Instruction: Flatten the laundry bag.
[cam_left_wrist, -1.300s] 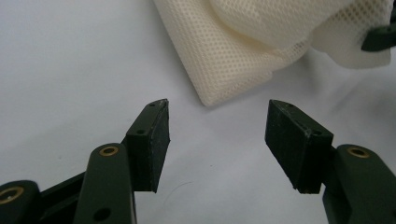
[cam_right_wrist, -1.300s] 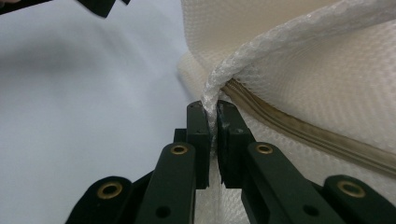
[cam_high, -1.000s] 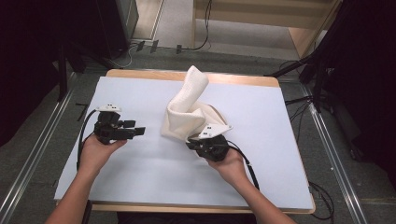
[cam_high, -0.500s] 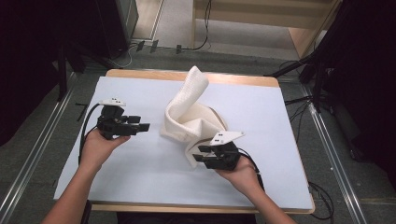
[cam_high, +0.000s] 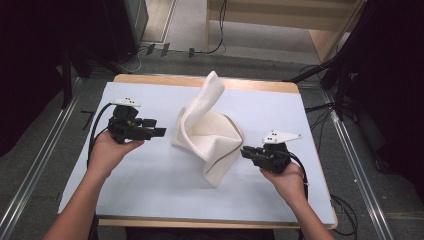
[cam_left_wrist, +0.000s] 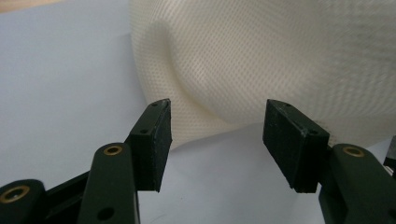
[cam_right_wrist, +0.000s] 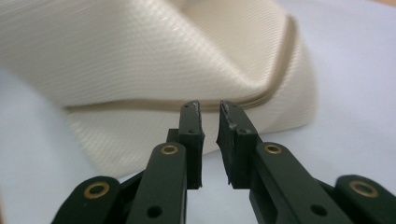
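1. A cream cloth (cam_high: 207, 135) lies crumpled in the middle of the desk (cam_high: 150, 185), which is covered with a pale sheet. One part of the cloth stands up in a tall fold toward the far edge, and a corner points toward the person.
2. The left gripper (cam_high: 159, 132) hovers just beside the left side of the cloth. Its jaws stand wide open with nothing between them; in the left gripper view the cloth's lower edge (cam_left_wrist: 215, 128) is just beyond the pads.
3. The right gripper (cam_high: 245, 152) is at the right side of the cloth. Its jaws are nearly closed, with only a narrow gap, and they hold nothing. In the right gripper view the seamed hem (cam_right_wrist: 275, 88) is just past the tips.
4. The step in hand seems to be to take the cloth at two edges so it can be spread or folded. To do it well, the left jaws should move forward until the edge is fully between the pads, then close on one layer only. The right jaws must open wider first, then take the hem near the corner.
5. Lift little and pull both hands apart evenly, so the standing fold falls flat.
6. Compared with one second ago, the right gripper has left the cloth and moved to the right, away from it. Its jaws have just been closing again after a short opening, with nothing between them. The left hand has moved only a little. The cloth is perhaps slightly more spread near the front, but this is hard to tell.
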